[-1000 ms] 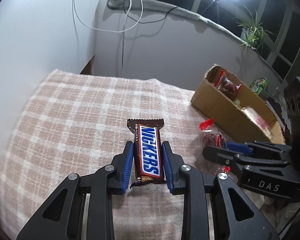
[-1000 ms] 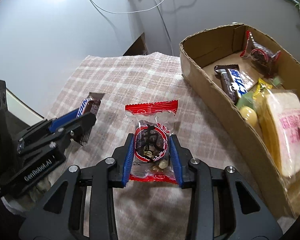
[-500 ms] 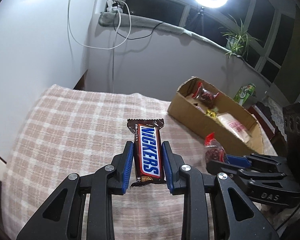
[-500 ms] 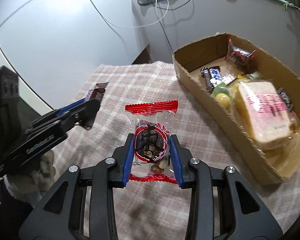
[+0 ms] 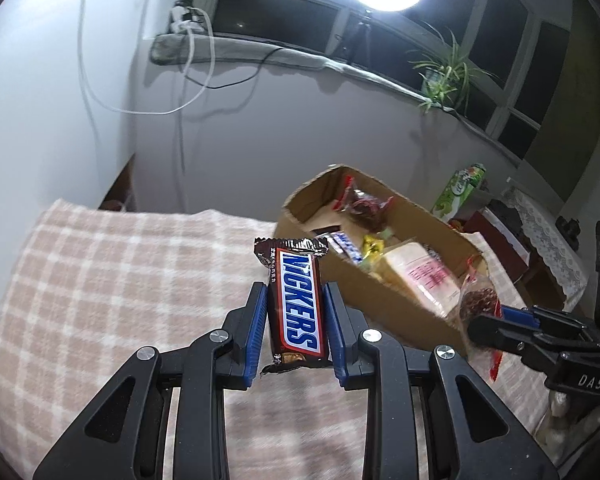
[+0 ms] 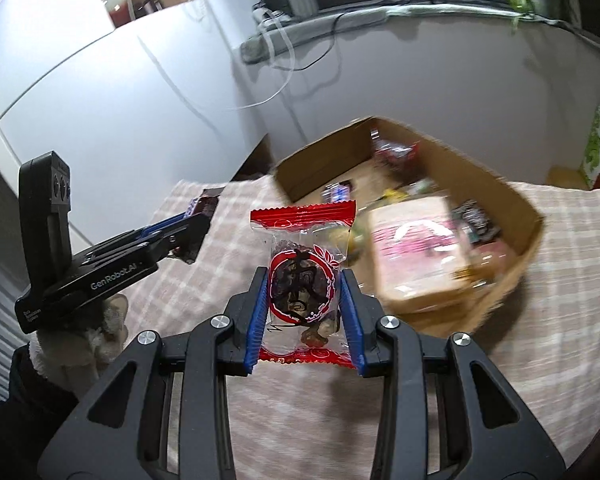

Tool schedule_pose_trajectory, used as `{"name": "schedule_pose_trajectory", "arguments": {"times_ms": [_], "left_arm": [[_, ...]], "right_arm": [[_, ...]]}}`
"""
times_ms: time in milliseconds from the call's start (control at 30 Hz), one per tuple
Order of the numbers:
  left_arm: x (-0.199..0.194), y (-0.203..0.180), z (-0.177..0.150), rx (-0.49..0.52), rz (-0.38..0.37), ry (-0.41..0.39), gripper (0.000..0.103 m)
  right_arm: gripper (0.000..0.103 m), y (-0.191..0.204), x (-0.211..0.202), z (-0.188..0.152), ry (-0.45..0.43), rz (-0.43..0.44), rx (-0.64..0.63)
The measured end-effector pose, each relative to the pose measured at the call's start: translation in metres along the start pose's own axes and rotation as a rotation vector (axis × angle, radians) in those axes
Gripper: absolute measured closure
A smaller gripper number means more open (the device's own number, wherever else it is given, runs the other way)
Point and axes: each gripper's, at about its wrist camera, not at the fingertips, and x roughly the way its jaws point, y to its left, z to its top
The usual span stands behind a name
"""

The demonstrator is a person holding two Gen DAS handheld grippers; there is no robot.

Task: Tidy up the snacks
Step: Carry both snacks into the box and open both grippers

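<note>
Up close in the left wrist view, the left tool (image 5: 296,316) pinches a Snickers bar (image 5: 298,306) between its blue pads, gripping the long sides near the bar's lower half. The bar's long axis runs straight ahead along the fingers, its crimped top end pointing away from the tool, label facing up. It hangs clear above the checked cloth (image 5: 120,288) covering the surface. Ahead and to the right of the tool sits an open cardboard box (image 5: 384,296) already holding several snacks. Holding the bar lengthwise probably lets it slide off the fingers into the box. At the right edge, the right tool (image 5: 484,330) appears with a red-trimmed packet in its grip.

Next, in the right wrist view, the right tool (image 6: 304,300) pinches a clear packet of dried fruit (image 6: 302,280) by its two side edges. The packet's long axis also points forward, its red sealed top edge away from the tool, printed face up. It too is lifted off the cloth. The box (image 6: 512,276) lies ahead and to the right, blurred. To the left, the left tool (image 6: 192,232) carries the chocolate bar, a gloved hand (image 6: 80,344) beneath it. Both snacks seem bound for the box.
</note>
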Motion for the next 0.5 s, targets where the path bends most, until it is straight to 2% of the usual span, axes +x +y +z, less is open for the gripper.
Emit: {"name": "schedule_pose_trajectory", "arguments": {"times_ms": [233,500], "left_arm": [[0.024,-0.025,0.022,0.028,-0.020,0.018,0.076],[0.049,-0.043,0.046,0.060,-0.016,0.020,0.076]], "right_arm": [[0.067,-0.038,-0.009,0.020,-0.017,-0.059,0.014],[0.067,-0.067,0.006,0.045,-0.013,-0.124,0.019]]}}
